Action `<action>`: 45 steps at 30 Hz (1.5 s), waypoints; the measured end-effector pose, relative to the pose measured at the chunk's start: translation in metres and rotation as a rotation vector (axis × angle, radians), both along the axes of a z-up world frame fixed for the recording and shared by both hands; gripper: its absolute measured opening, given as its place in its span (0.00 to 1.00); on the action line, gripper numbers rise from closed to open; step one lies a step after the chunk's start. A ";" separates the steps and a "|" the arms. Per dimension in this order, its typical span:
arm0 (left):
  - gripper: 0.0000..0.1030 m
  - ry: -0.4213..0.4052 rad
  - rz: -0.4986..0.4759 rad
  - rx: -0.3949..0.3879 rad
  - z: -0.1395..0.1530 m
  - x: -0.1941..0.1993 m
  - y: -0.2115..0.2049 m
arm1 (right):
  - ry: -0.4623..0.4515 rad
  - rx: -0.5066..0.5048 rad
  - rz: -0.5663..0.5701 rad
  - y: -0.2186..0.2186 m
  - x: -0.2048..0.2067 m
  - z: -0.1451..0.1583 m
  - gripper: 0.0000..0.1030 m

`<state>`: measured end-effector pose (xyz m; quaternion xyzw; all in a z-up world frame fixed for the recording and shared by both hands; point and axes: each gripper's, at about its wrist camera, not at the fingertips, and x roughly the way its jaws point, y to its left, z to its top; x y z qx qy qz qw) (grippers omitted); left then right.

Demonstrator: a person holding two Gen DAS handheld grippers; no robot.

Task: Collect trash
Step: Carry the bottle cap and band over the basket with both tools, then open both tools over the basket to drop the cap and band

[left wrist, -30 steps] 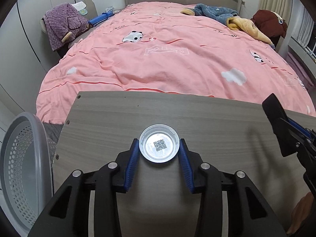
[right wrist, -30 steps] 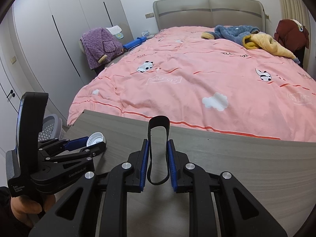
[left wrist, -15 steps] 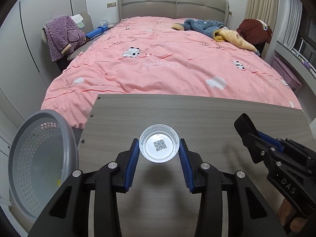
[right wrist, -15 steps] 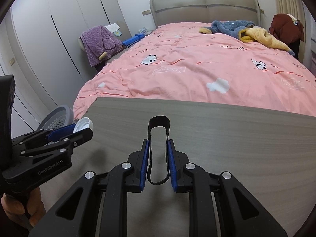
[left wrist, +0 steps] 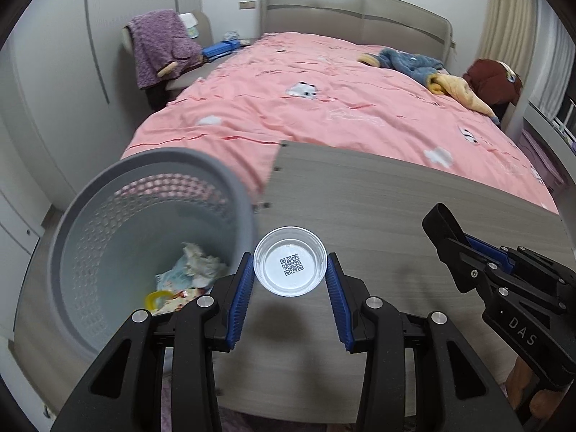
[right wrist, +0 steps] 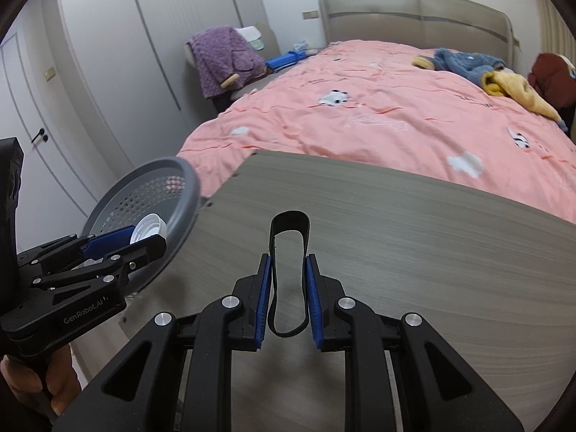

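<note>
Since the earlier frame the left tongs [left wrist: 291, 289] have swung toward the grey basket [left wrist: 90, 216], which now fills the left of that view with crumpled paper and wrappers at its bottom. These tongs pinch a shallow white lid [left wrist: 291, 265] by its rim, underside and printed code facing the camera; it hangs over the counter's [left wrist: 378, 208] edge just beside the basket rim, seemingly ready to drop in. The right tongs [right wrist: 288, 300] are pressed on a black rubber loop [right wrist: 289, 252], held above the counter, probably waiting its turn. Beyond the wood-grain counter lies a bed with a pink quilt [right wrist: 378, 115] and scattered clothes.
</note>
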<state>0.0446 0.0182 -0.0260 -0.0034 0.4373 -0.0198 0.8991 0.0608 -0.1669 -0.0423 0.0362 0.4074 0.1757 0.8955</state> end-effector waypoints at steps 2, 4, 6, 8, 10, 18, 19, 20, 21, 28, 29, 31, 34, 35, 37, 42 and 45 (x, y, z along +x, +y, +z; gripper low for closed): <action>0.38 -0.004 0.033 -0.006 0.000 -0.001 0.020 | -0.001 -0.014 0.034 0.020 0.003 0.002 0.19; 0.38 -0.007 0.071 0.002 -0.001 -0.001 0.042 | -0.001 -0.026 0.060 0.038 0.004 0.003 0.19; 0.38 -0.011 0.110 0.004 -0.002 -0.001 0.064 | 0.002 -0.036 0.093 0.058 0.007 0.005 0.19; 0.38 -0.007 0.139 -0.002 -0.003 0.001 0.085 | 0.002 -0.047 0.118 0.074 0.012 0.007 0.19; 0.38 -0.005 0.162 -0.001 -0.005 0.002 0.102 | 0.001 -0.049 0.147 0.094 0.017 0.010 0.19; 0.38 -0.008 0.241 -0.002 -0.009 0.003 0.158 | 0.006 -0.059 0.256 0.164 0.031 0.013 0.19; 0.38 -0.007 0.245 -0.002 -0.010 0.004 0.162 | 0.007 -0.061 0.270 0.173 0.033 0.012 0.19; 0.38 -0.006 0.249 -0.003 -0.011 0.004 0.167 | 0.008 -0.062 0.280 0.179 0.034 0.011 0.19; 0.38 -0.005 0.252 -0.004 -0.011 0.005 0.170 | 0.011 -0.064 0.288 0.184 0.035 0.010 0.19; 0.38 -0.004 0.262 -0.010 -0.014 0.007 0.183 | 0.041 -0.069 0.319 0.206 0.042 0.000 0.21; 0.38 -0.004 0.264 -0.010 -0.014 0.007 0.184 | 0.041 -0.073 0.321 0.208 0.043 -0.001 0.21; 0.39 -0.005 0.270 -0.010 -0.014 0.007 0.186 | 0.035 -0.077 0.323 0.210 0.042 -0.001 0.24; 0.55 -0.008 0.281 -0.007 -0.013 0.005 0.189 | 0.027 -0.076 0.321 0.210 0.041 -0.001 0.44; 0.56 -0.010 0.285 -0.007 -0.013 0.004 0.189 | 0.020 -0.075 0.318 0.210 0.040 0.000 0.45; 0.58 -0.009 0.289 -0.006 -0.013 0.003 0.190 | 0.015 -0.077 0.314 0.209 0.039 0.001 0.45; 0.60 -0.013 0.303 -0.007 -0.011 0.000 0.192 | 0.009 -0.077 0.304 0.206 0.038 0.003 0.52; 0.63 -0.014 0.304 -0.007 -0.010 -0.002 0.191 | 0.008 -0.077 0.301 0.205 0.037 0.003 0.54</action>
